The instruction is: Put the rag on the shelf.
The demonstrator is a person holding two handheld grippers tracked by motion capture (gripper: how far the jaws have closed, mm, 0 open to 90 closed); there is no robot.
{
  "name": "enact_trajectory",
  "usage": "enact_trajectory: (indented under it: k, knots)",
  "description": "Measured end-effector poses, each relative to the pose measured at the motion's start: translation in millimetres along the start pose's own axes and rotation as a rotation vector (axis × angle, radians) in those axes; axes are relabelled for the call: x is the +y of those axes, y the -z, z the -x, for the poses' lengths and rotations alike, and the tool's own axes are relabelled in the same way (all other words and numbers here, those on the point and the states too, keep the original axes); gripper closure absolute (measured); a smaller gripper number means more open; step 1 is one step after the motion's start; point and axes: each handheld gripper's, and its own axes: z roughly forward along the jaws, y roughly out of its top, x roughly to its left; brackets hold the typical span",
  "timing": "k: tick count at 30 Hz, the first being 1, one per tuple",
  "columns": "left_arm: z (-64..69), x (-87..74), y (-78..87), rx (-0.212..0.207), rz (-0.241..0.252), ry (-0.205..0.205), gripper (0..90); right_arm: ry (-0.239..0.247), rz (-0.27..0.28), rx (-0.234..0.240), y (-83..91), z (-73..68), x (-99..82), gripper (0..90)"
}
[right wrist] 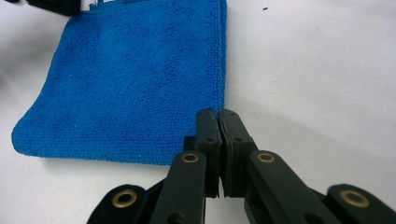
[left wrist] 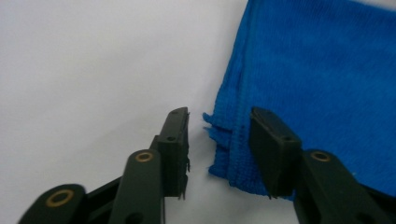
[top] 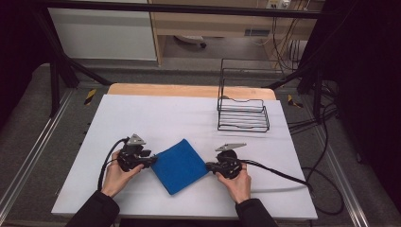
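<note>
A folded blue cloth [top: 179,165] lies flat on the white table [top: 156,113], one corner pointing to each hand. My left gripper [top: 152,161] sits at its left corner. In the left gripper view the jaws [left wrist: 219,126] stand apart with the cloth's [left wrist: 317,70] frayed corner between them, and the left pad is clear of the fabric. My right gripper [top: 209,165] is at the opposite corner. In the right gripper view its jaws [right wrist: 218,114] are pressed together on the tip of the cloth [right wrist: 140,79].
A black wire rack [top: 243,116] stands at the back right of the table. Cables trail from both grippers, the right one running off the table's right side. The other gripper [right wrist: 56,5] shows at the top left of the right gripper view.
</note>
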Motion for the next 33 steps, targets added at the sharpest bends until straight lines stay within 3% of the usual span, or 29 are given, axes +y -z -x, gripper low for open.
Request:
enact_trajectory:
  k: [5, 7, 11, 16, 19, 20, 21, 24, 28, 29, 33]
  knots:
    - [3.7, -2.3, -6.8, -0.056, -0.048, -0.002, 68.9, 0.008, -0.006, -0.002, 3.9, 0.7, 0.9, 88.1]
    - [6.1, -2.6, -7.1, -0.056, -0.053, -0.005, 70.8, 0.014, -0.01, -0.004, 6.0, 1.4, 1.5, 88.1]
    - [9.3, -2.8, -7.0, -0.081, -0.065, 0.011, 85.6, 0.019, -0.018, -0.013, 11.1, 2.7, 3.0, 88.2]
    - [16.0, -2.2, -6.9, -0.082, -0.048, 0.013, 87.6, 0.03, -0.024, -0.031, 15.8, 5.0, 4.7, 88.3]
    - [21.6, -0.7, -7.5, -0.045, -0.024, -0.03, 86.0, 0.022, -0.022, -0.031, 17.7, 7.8, 4.8, 88.2]
    - [22.6, 0.0, -9.1, -0.016, -0.008, -0.044, 81.3, 0.02, -0.02, -0.031, 18.0, 9.1, 4.6, 88.2]
    - [22.5, 0.5, -11.0, -0.002, -0.005, -0.049, 67.1, 0.014, -0.026, -0.042, 18.1, 11.8, 3.5, 88.0]
    - [21.2, -0.1, -15.9, -0.012, -0.021, -0.042, 64.9, 0.014, -0.024, -0.05, 15.9, 14.0, 1.7, 87.7]
    - [19.7, -0.4, -15.9, -0.056, -0.031, -0.009, 71.0, 0.024, -0.027, -0.065, 12.6, 14.4, 0.6, 87.4]
    - [20.5, -0.6, -16.3, -0.064, -0.03, -0.005, 77.0, 0.027, -0.028, -0.071, 10.7, 14.7, 0.2, 87.4]
    - [21.0, -0.1, -15.7, -0.08, -0.045, 0.003, 84.5, 0.027, -0.028, -0.072, 10.4, 15.5, 0.5, 87.6]
